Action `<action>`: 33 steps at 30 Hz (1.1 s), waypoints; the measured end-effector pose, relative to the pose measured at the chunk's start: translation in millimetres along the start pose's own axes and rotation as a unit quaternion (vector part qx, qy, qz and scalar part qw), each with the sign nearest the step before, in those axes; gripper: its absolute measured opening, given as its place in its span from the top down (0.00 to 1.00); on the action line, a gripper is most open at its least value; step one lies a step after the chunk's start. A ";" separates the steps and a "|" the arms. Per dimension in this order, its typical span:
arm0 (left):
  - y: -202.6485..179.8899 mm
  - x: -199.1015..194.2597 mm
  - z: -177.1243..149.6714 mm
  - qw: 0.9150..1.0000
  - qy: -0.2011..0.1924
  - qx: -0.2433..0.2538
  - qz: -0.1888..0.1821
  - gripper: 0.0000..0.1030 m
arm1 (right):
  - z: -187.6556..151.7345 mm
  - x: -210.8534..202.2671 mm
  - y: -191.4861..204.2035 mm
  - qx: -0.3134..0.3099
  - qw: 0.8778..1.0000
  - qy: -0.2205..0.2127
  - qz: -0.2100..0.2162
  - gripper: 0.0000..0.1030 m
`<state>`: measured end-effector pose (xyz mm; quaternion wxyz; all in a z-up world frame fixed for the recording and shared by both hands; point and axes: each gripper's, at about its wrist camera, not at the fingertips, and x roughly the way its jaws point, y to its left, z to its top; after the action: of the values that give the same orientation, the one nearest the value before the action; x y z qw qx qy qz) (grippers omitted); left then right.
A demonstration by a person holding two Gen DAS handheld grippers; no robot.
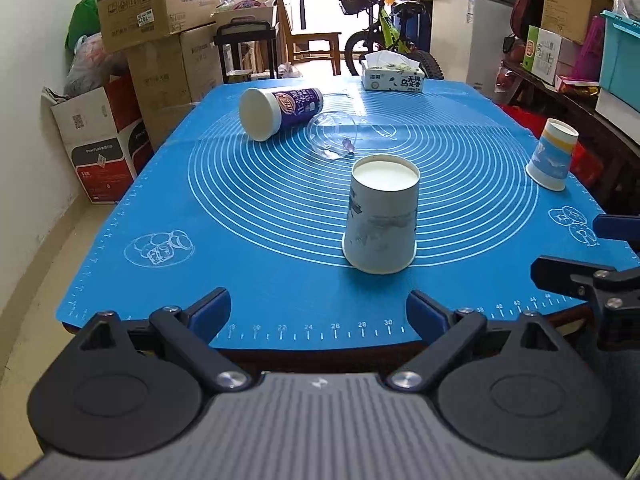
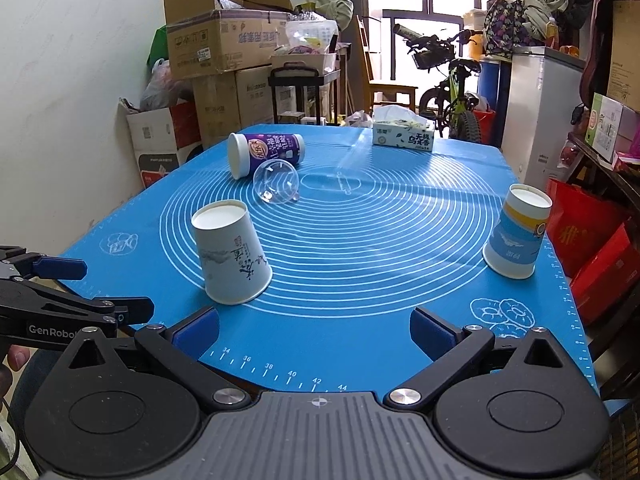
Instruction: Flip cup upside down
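Both claws wide and empty: left gripper (image 1: 318, 312), right gripper (image 2: 314, 332), low in frame. White cup (image 1: 380, 214) mid-frame, already mouth-down; purple cup (image 1: 280, 110) upper left, sideways, probably next.

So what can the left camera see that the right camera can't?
Only the left view shows the food drawing near the mat's left edge in full. Only the right view shows calligraphy on the white cup and the person's fingers. Both show the purple cup, clear cup, blue cup, tissue box and bike.
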<state>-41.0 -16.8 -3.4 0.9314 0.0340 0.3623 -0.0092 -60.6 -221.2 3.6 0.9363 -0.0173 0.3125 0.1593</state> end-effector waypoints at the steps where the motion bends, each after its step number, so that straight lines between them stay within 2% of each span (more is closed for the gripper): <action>1: 0.3 0.0 0.1 1.000 0.000 0.000 0.000 0.09 | -0.3 0.0 0.5 -0.001 1.000 0.001 0.000 0.00; 33: -2.6 -0.8 0.8 1.000 -0.002 0.011 -0.005 0.09 | -2.2 0.1 0.7 0.000 1.000 0.003 0.001 0.00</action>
<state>-41.2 -19.4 -2.4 0.9315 0.0420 0.3608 -0.0181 -62.1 -220.7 1.7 0.9352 -0.0176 0.3151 0.1607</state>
